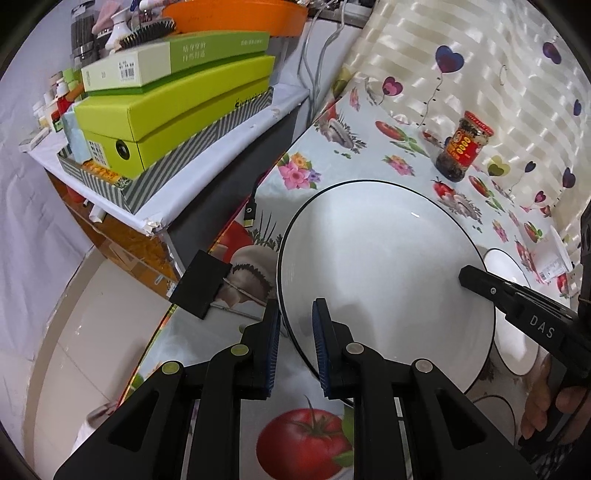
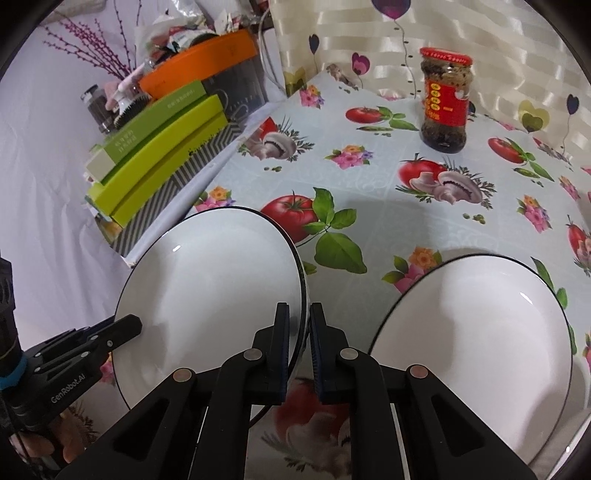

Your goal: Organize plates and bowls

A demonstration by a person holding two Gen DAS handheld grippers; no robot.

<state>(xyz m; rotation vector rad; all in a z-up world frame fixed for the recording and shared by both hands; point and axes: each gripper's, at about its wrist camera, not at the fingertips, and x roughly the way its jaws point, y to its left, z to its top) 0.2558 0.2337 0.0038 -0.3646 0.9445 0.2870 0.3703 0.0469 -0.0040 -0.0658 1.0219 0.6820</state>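
A jar (image 2: 446, 99) with a red lid and red label stands upright on the tablecloth (image 2: 369, 177) — printed with tomatoes, mushrooms and flowers. On a lower shelf beside the table, green boxes (image 1: 177, 107) lie stacked, an orange tray (image 1: 236, 16) and a hairbrush (image 1: 147, 35) behind — a curtain (image 1: 480, 55) with hearts hangs at the back.

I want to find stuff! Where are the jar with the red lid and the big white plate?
Glass jar with red lid (image 2: 445, 99): right wrist view, on its red label.
Big white black-rimmed plate (image 1: 384, 258): left wrist view, on its bare middle.
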